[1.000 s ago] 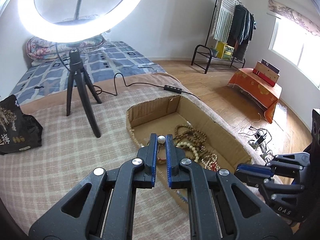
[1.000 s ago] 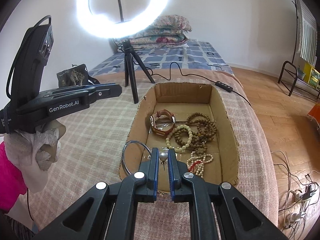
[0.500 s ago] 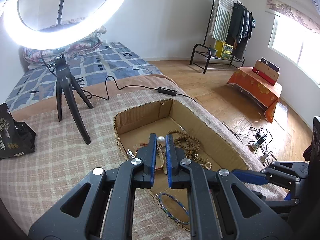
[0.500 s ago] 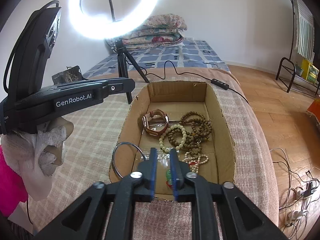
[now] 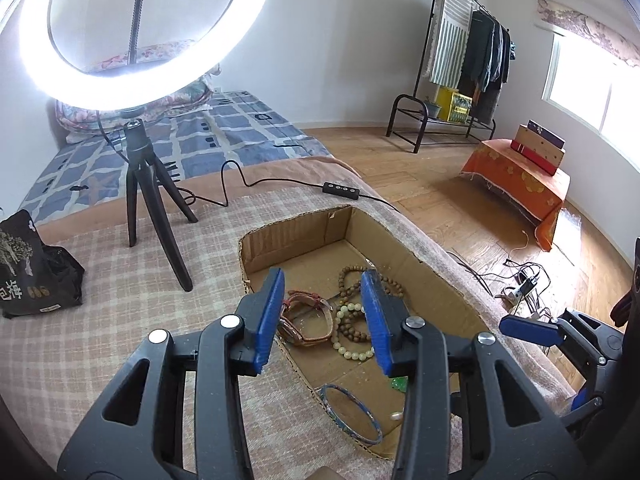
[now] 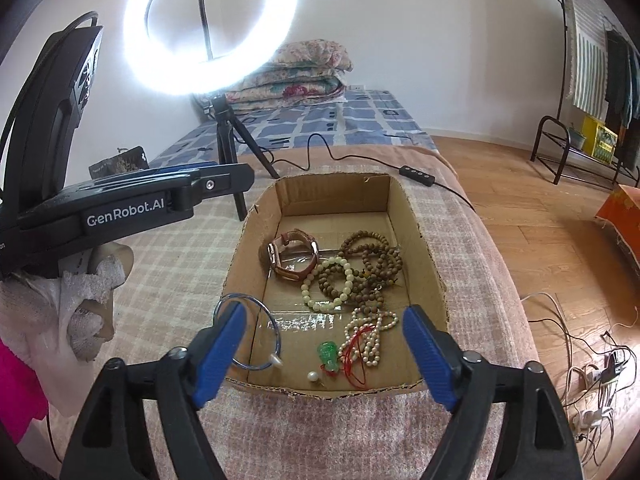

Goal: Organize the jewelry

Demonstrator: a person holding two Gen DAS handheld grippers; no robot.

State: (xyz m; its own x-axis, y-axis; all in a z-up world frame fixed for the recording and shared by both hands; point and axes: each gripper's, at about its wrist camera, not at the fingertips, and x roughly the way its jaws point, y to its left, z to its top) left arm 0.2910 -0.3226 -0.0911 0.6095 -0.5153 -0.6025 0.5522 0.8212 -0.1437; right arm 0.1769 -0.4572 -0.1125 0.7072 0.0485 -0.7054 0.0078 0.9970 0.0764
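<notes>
Partly behind blue pad (image 6: 218, 354): bangle (image 6: 248, 332).

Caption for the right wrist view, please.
Open right gripper, jaws just opened and empty, above a cardboard box holding a watch, bead bracelets and two loose pearls.

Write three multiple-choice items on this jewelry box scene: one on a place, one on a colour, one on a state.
1. Where does the green pendant lie?
A. on the blanket
B. in the cardboard box, near its front wall
C. on top of the watch

2. What colour is the cord tangled in the pearl strand?
A. red
B. black
C. yellow

3. How is the right gripper?
A. shut on a pearl
B. shut, empty
C. open, empty

Key:
1 B: it rests on the box floor by the front wall.
2 A: red loops show in the strand.
3 C: its fingers have just been opening and stand wide apart, with nothing between them.
</notes>
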